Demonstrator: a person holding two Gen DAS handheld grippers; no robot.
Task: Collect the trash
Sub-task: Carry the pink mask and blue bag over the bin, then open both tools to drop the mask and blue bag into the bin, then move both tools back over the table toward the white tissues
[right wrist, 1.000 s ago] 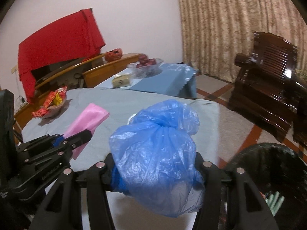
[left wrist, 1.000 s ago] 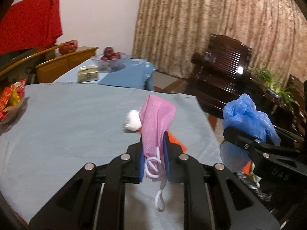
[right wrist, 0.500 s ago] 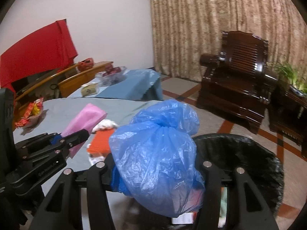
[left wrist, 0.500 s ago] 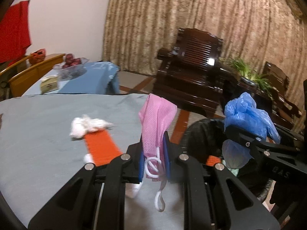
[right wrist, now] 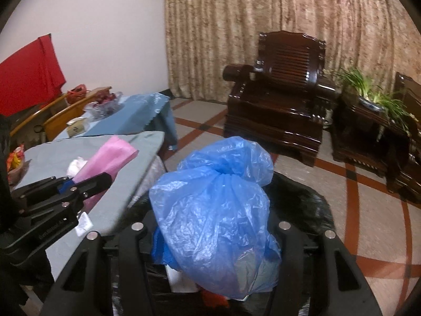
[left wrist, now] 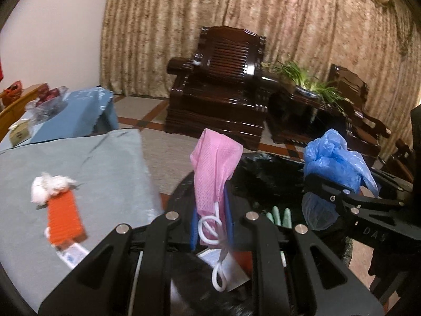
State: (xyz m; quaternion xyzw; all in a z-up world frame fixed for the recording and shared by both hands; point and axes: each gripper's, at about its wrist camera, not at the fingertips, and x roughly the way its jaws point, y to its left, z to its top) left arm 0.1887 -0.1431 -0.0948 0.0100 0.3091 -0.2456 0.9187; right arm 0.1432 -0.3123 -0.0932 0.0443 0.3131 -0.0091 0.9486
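Black-lined trash bin [right wrist: 310,200] below both grippers, beside grey-clothed table [left wrist: 79,163]. Blue plastic bag [right wrist: 218,223], knotted end pointing up and away, pinched in right gripper [right wrist: 210,239] over bin opening. Pink face mask [left wrist: 214,166], long axis upright, ear loop hanging down, clamped in nearly closed left gripper [left wrist: 210,226] at bin's near rim. Orange packet [left wrist: 64,218] and white tissue wad [left wrist: 50,187] flat on table. "DAS" legible on right gripper body.

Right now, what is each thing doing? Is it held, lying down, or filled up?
Pink mask: pinched in the left gripper, above the bin.
Blue bag: knotted, clamped in the right gripper, above the bin.
Bin: open, black-lined, trash inside.
Orange packet: lying on the table.
White wad: crumpled, at the packet's end.
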